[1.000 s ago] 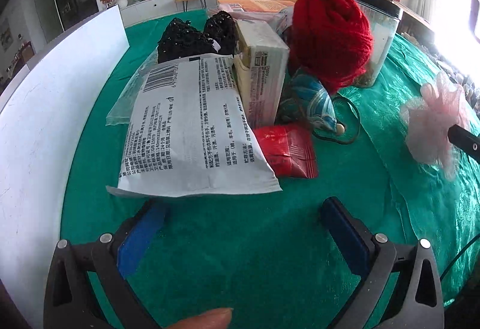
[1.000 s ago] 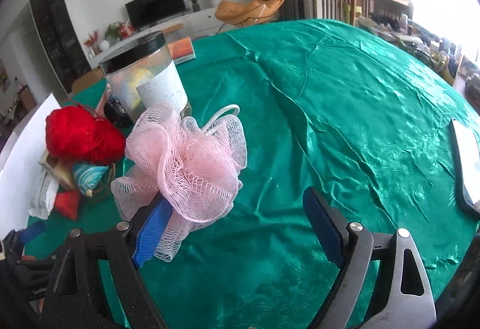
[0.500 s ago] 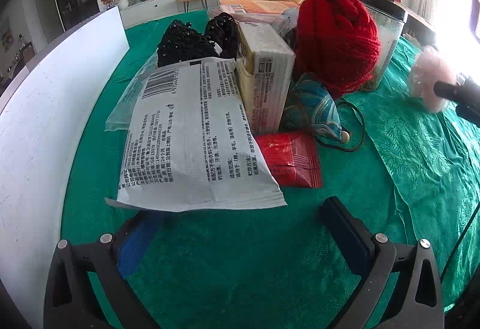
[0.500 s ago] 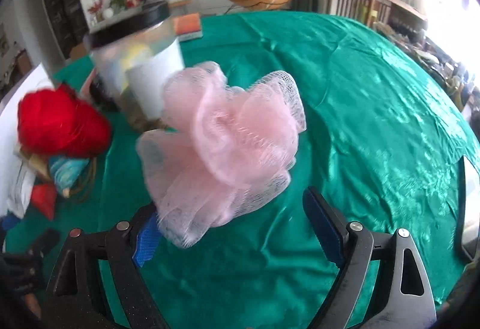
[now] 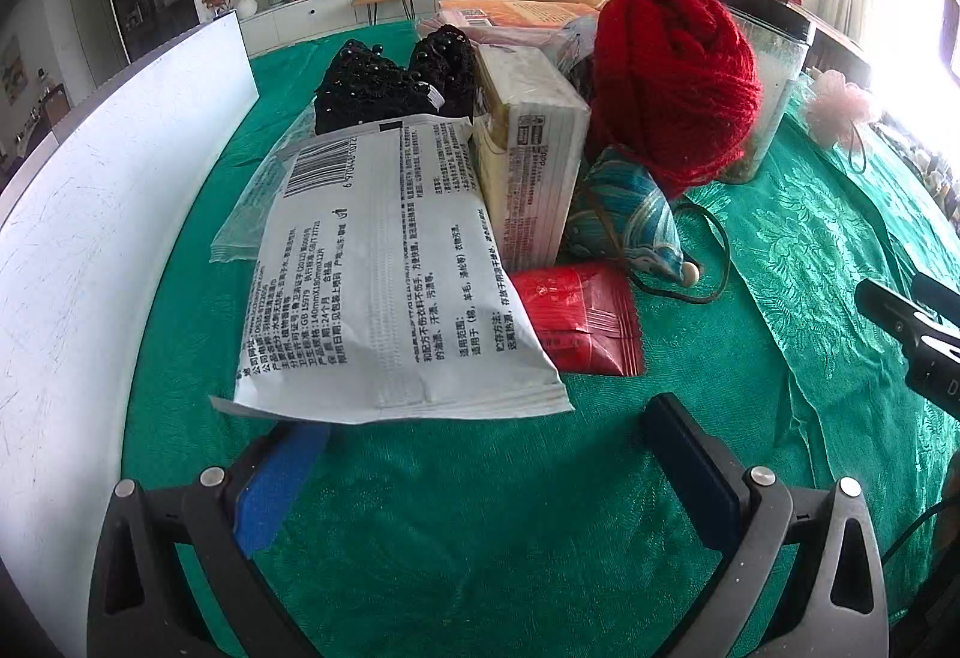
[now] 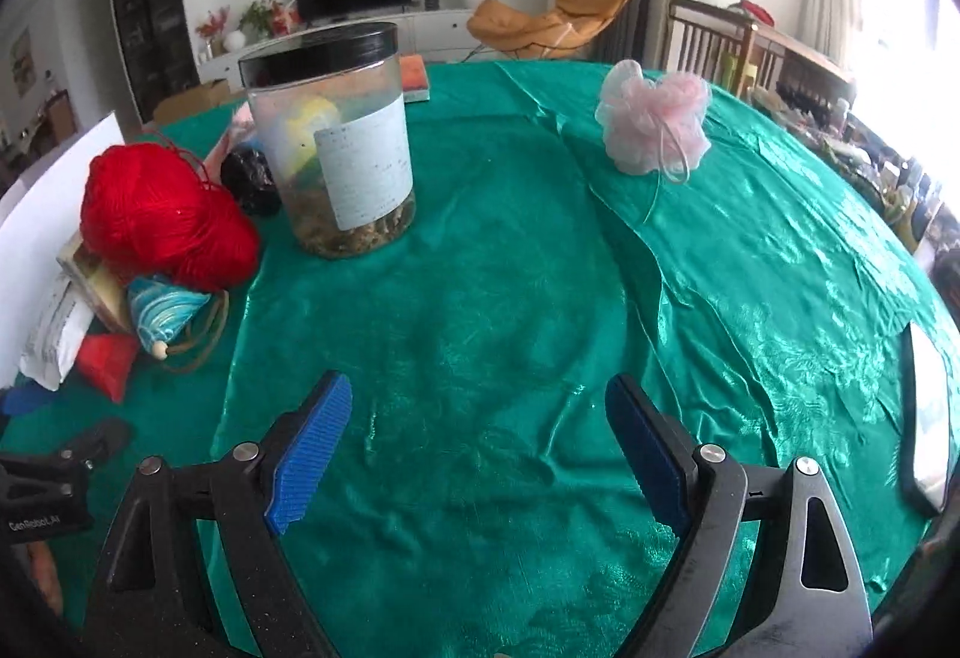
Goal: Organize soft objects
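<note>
While both my grippers sit low over the green tablecloth (image 6: 480, 298), neither has anything in it. The right gripper (image 6: 480, 442) has its jaws spread wide with only cloth between the blue pads, and the left gripper (image 5: 480, 454) is spread just as wide, its left pad tucked under the near edge of the white printed packet (image 5: 390, 274).

The pink mesh bath pouf (image 6: 654, 123) is sitting by itself on the cloth, well out ahead of my right gripper and off to the right of the clear jar with the black lid (image 6: 333, 141). From the left camera I only catch it as a small pink blob at the far right (image 5: 840, 105), behind the jar.

The rest is bunched up together: the red yarn ball (image 5: 675, 75) leans on the jar, a tissue box (image 5: 528, 166) stands beside it, the teal pouch with a cord (image 5: 624, 220) and a red foil sachet (image 5: 576, 316) lie in front, and a black beaded thing (image 5: 390, 81) sits behind the packet. A white board (image 5: 90, 238) runs along the left side.
</note>
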`<state>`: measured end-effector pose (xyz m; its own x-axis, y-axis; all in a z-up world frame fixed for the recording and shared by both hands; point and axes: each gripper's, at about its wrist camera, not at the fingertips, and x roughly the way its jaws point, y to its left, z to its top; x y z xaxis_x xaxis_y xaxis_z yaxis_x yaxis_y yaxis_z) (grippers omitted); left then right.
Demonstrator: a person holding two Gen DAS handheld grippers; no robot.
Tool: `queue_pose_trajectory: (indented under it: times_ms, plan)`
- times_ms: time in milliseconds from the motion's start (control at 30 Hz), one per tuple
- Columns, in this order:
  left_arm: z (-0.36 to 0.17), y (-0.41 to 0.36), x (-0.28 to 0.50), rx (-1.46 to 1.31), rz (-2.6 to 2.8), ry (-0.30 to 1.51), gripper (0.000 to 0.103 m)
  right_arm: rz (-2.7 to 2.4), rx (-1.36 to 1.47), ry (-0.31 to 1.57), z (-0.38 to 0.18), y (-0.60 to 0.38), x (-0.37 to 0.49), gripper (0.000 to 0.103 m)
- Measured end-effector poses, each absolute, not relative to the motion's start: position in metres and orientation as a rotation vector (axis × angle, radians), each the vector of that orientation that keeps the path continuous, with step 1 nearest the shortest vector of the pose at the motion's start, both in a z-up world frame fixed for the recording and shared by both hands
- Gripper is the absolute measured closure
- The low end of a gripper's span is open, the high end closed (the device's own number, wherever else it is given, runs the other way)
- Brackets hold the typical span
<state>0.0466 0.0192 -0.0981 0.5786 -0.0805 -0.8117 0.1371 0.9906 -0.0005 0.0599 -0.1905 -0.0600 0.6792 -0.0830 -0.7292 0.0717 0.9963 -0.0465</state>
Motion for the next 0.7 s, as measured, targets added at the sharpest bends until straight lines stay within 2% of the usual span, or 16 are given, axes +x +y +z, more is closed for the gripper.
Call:
queue_pose_trajectory:
  times_ms: [100, 267, 467, 600, 700]
  plan:
    - [-0.098, 0.019, 0.047, 0.065, -0.127, 0.945, 0.000, -0.117, -0.045, 0.890, -0.073, -0.190, 0.069, 0.014]
    - [-0.098, 0.020, 0.046, 0.065, -0.128, 0.947, 0.000, -0.100, 0.058, 0.896, -0.075, -0.207, 0.069, 0.013]
    - [-0.095, 0.014, 0.036, 0.085, -0.181, 1.003, 0.000, -0.106, 0.056, 0.889, -0.075, -0.205, 0.069, 0.012]
    - [-0.057, 0.003, 0.026, 0.050, -0.355, 0.946, 0.001, -0.106, 0.057, 0.889, -0.076, -0.206, 0.069, 0.012]
    - [-0.017, -0.018, 0.052, 0.105, -0.431, 0.906, 0.000, -0.105, 0.057, 0.889, -0.076, -0.206, 0.069, 0.012]
